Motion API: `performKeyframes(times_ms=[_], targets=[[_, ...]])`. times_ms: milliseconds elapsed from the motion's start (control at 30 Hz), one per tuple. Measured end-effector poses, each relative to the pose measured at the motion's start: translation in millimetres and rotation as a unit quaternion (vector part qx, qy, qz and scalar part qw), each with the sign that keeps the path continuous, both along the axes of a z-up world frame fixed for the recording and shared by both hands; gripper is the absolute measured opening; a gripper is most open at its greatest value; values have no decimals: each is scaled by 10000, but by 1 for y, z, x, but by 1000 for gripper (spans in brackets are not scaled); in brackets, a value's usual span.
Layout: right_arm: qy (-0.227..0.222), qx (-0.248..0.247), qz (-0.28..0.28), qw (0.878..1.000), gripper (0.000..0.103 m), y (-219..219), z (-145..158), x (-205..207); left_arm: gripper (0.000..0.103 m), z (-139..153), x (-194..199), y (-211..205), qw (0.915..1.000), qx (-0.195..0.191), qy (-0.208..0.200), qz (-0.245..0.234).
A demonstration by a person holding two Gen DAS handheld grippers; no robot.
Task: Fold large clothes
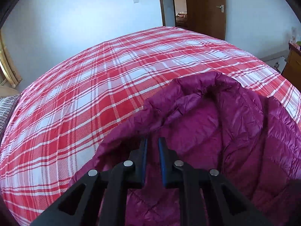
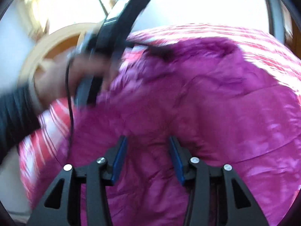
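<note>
A magenta quilted down jacket (image 1: 216, 131) lies rumpled on a bed with a red and white plaid sheet (image 1: 94, 94). My left gripper (image 1: 152, 139) has its blue pads close together, pinched on the jacket's edge near the collar. In the right wrist view, which is blurred, the jacket (image 2: 188, 94) fills the middle. There a person's hand (image 2: 56, 79) in a dark sleeve holds the left gripper (image 2: 150, 48) at the collar. My right gripper (image 2: 147, 139) hovers over the jacket's body with its jaws apart and no fabric pinched between the pads.
The plaid sheet stretches far to the left and back. A brown door (image 1: 207, 9) stands open behind the bed, and a wooden cabinet (image 1: 293, 64) is at the right. Striped fabric (image 1: 7, 109) lies at the left edge. A wooden headboard (image 2: 47, 43) shows behind the hand.
</note>
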State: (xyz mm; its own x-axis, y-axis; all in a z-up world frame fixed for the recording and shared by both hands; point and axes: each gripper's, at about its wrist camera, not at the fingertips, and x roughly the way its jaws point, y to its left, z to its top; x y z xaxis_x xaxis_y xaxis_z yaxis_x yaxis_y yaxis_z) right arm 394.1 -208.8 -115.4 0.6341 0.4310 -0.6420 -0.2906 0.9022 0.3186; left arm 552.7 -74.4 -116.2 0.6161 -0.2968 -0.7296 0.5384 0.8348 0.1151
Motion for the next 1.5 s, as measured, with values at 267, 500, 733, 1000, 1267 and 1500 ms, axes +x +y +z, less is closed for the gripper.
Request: performKeyframes(times_ms=[267,500,733,1000,1267,1500], targets=[[-361,-1678,-364,9845,84,-34,55,122,92,21,7,16,9962,257,-637,544],[64,-2072,220,9780,83,-32,35,205,93,1,28,7,9972,503,-537,124],[623,-2495,940,9618,22,-24,9,220,30,-6,36,-9,9977,518,-210,-383],[-768,-3242,1063,9368,12,-23,15,158,36,27,8,29,9970,-615,-185,-427],[-1764,-4537,1364,8628,12,-12,-32,113,90,39,40,36,9934,-1088,-57,360],[-1847,-4409,1324,8683,12,-17,-30,105,90,-28,35,9,9980,16,566,266]])
